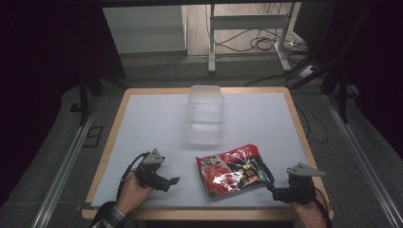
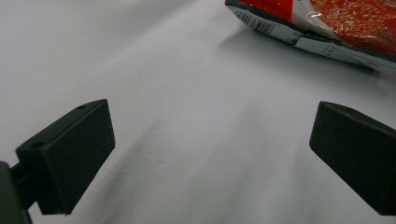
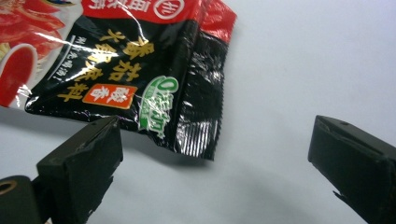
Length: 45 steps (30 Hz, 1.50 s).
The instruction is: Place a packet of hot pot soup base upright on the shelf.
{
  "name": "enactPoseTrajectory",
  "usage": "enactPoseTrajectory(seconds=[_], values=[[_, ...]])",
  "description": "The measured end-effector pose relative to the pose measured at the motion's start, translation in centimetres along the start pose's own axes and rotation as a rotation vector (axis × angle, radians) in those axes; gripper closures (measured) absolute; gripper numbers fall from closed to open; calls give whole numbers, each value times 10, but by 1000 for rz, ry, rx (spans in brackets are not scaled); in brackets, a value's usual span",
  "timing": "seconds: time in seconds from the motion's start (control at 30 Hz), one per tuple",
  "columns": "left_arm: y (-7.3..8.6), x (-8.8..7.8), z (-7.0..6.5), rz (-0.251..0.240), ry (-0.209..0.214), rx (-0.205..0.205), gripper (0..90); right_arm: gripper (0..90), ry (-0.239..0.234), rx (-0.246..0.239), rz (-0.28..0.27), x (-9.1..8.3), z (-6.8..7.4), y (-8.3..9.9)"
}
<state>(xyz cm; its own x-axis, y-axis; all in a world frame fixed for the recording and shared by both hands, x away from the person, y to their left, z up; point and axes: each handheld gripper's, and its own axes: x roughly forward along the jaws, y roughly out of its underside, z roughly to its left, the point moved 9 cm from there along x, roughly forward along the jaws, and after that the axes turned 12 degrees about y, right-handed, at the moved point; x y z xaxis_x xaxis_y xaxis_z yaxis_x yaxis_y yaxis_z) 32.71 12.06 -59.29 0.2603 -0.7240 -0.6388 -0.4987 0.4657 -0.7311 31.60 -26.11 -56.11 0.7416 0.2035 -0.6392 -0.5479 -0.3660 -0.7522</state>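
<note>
The left tongs (image 1: 167, 181) sit low over the white desk (image 1: 152, 123), jaws wide apart and holding nothing. Just to their right lies a red and black sauce packet (image 1: 234, 169), flat on the desk. A clear plastic tub (image 1: 205, 114) stands farther back. The right tongs (image 1: 274, 188) gape open too, at the packet's black corner.

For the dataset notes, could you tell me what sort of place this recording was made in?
Probably a lab or data-collection workspace: a white-topped table with a clear plastic container and sauce packet, cables trailing on the floor, and a metal frame behind.
</note>
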Motion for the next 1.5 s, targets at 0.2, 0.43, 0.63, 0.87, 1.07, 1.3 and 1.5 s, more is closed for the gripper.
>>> enactPoseTrajectory(seconds=[0.2,0.43,0.63,0.87,1.07,1.3,1.5], values=[[-2,1,-1,-10,0,-2,0,27,5,4,-30,-2,-6,-1],[0,5,-4,29,2,0,0,26,-7,10,-15,1,-5,1],[1,8,-5,53,-12,-10,0,25,-6,9,-17,1,-5,1],[-2,9,-9,40,20,-21,2,25,-11,6,-17,2,-4,1],[-7,11,-15,56,4,14,35,25,-14,4,-6,3,-4,3],[-25,8,-25,-13,46,42,190,25,-12,4,-9,3,-4,2],[-32,12,-32,-23,86,53,319,26,-15,3,-2,4,-4,3]])
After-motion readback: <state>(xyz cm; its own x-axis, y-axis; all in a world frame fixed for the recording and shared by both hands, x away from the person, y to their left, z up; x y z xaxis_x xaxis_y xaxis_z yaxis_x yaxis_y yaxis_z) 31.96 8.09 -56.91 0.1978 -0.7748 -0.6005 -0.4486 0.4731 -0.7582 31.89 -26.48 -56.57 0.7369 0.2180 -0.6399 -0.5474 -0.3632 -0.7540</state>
